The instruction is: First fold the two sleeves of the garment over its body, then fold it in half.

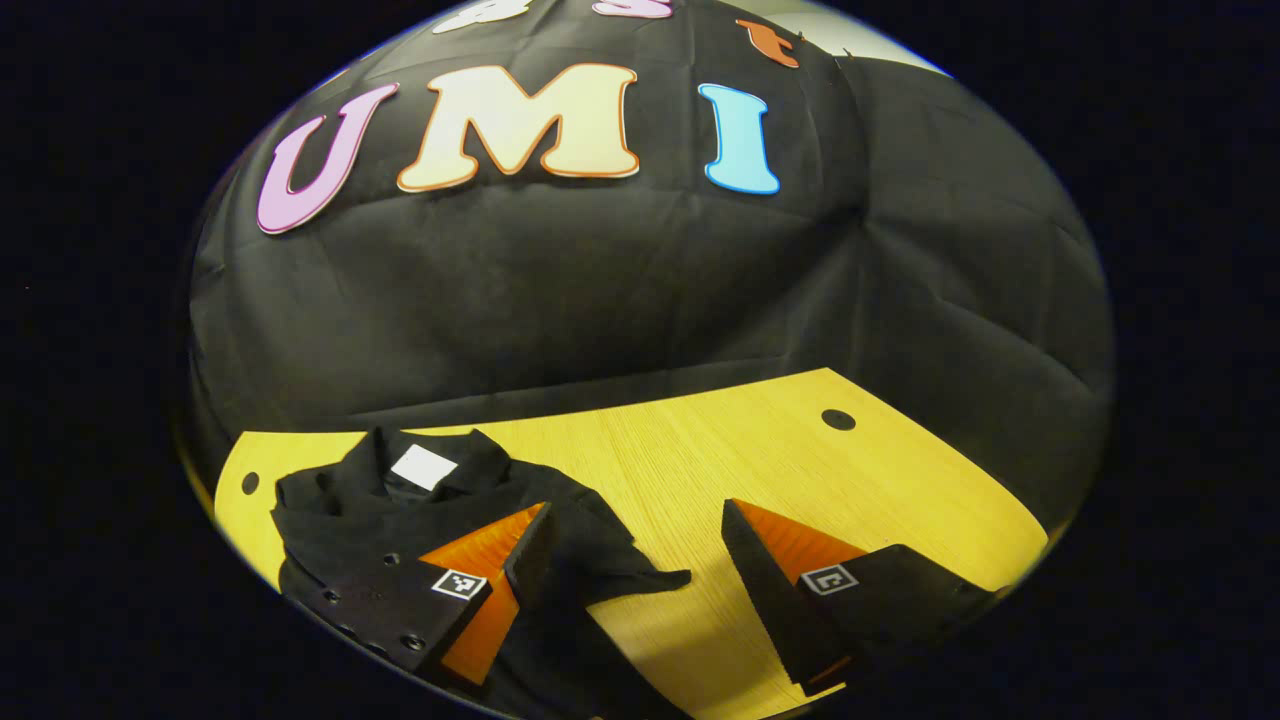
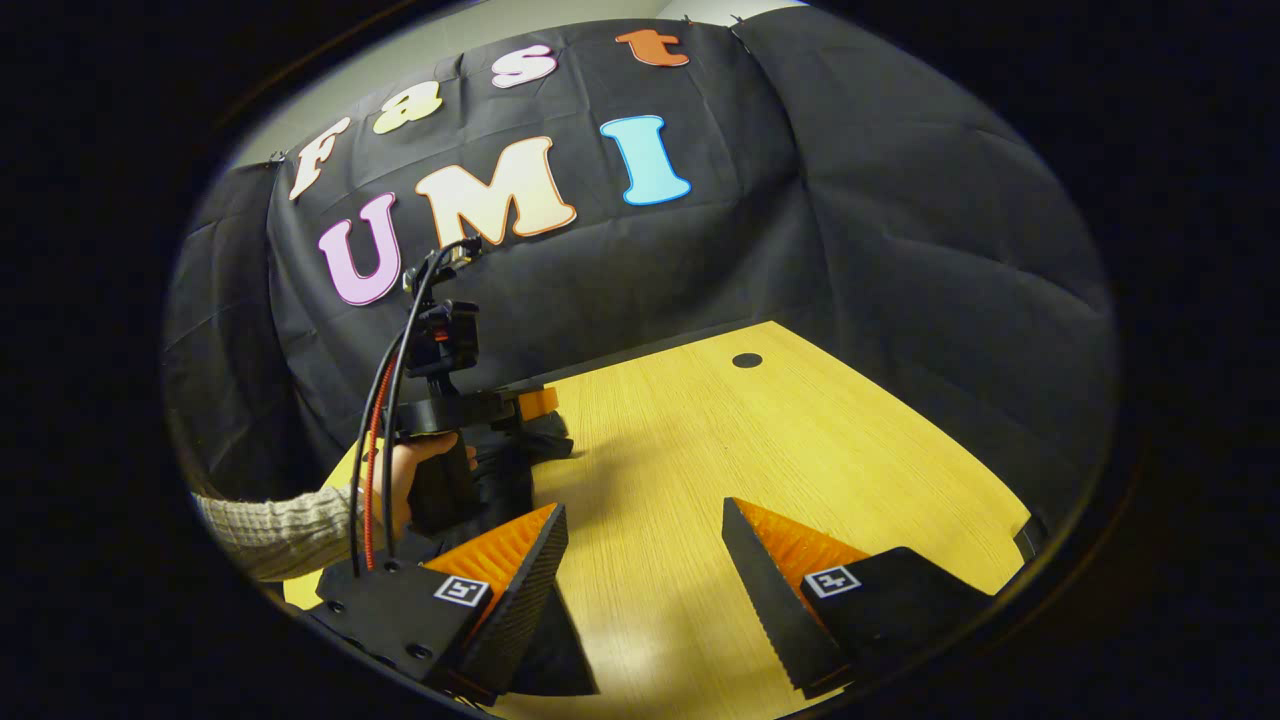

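A black collared garment (image 1: 400, 520) with a white neck label (image 1: 424, 467) lies rumpled on the yellow wooden table (image 1: 720, 450), at lower left in the left gripper view. One sleeve tip (image 1: 660, 578) points right. My left gripper (image 1: 637, 510) is open, its left finger above the cloth and its right finger above bare wood. In the right gripper view, my right gripper (image 2: 645, 507) is open over the table (image 2: 700, 440). Farther left, a hand holds the left gripper (image 2: 530, 405) above the garment (image 2: 515, 465).
Round holes sit in the tabletop at the far right (image 1: 838, 419) and the left edge (image 1: 250, 483). The booth's black cloth wall (image 1: 600, 300) closes the back and right. A knit sleeve (image 2: 270, 530) reaches in from the left. Bare wood lies right of the garment.
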Motion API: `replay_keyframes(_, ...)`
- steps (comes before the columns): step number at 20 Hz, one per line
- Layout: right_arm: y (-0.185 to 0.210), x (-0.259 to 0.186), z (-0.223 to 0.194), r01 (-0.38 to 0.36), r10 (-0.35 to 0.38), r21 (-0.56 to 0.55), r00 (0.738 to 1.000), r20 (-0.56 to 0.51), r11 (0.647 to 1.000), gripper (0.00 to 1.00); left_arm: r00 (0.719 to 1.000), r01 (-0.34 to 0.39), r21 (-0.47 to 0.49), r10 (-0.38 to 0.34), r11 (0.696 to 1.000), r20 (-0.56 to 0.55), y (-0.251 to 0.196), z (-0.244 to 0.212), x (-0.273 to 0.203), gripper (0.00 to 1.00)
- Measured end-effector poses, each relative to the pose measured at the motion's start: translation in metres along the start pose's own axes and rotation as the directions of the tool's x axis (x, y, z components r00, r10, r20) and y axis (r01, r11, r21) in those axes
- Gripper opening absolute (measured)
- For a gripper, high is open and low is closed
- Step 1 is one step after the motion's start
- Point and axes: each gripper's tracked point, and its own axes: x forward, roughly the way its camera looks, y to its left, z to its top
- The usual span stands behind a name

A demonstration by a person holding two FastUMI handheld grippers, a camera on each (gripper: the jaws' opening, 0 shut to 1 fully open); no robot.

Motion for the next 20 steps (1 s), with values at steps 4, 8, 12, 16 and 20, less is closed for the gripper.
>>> replay_keyframes(4, 0.02, -0.008, 0.003, -0.011, 0.011, 0.006, 0.999, 0.032, 1.0, 0.98, 0.994, -0.007, -0.035, 0.011, 0.999, 0.108, 0.023, 0.041, -0.046, 0.96)
replay_keyframes(8, 0.047, -0.021, -0.001, -0.023, 0.024, -0.012, 0.998, 0.058, 1.0, 0.98, 0.984, -0.057, -0.044, 0.064, 0.997, 0.165, 0.07, 0.055, -0.107, 0.96)
replay_keyframes(12, 0.077, -0.036, -0.018, -0.04, 0.042, -0.021, 0.997, 0.059, 0.999, 0.98, 0.975, -0.151, -0.028, 0.154, 0.988, 0.163, 0.131, 0.028, -0.178, 0.96)
replay_keyframes(16, 0.101, -0.048, -0.04, -0.052, 0.054, -0.046, 0.997, 0.048, 0.998, 0.98, 0.963, -0.219, -0.084, 0.229, 0.972, 0.139, 0.175, -0.01, -0.242, 0.93)
replay_keyframes(20, 0.122, -0.053, -0.058, -0.06, 0.062, -0.068, 0.997, 0.04, 0.996, 0.98, 0.954, -0.277, -0.082, 0.284, 0.957, 0.095, 0.209, -0.051, -0.286, 0.94)
